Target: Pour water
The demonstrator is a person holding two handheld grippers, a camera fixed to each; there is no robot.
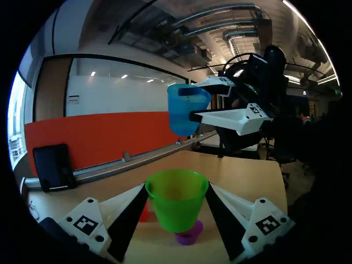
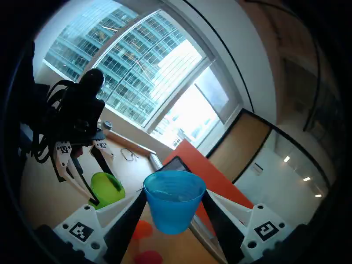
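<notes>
The right gripper [image 2: 174, 199], pinching the blue cup [image 1: 187, 110] high and apart from the green cup [image 1: 177, 207] clamped in the left gripper [image 1: 177, 198], could splash the desk [image 1: 246, 176] if tipped here.

I could make out no word, number or brand anywhere. The nearest thing to a label was the black-and-white square code patterns [image 1: 86, 223] on the white fingers of the left hand-held gripper [image 1: 176, 190], and the same kind on the right hand-held gripper [image 2: 174, 196]. A small white sheet [image 1: 74, 100] on the far wall [image 1: 114, 94], to the left, carried print too small to read.
</notes>
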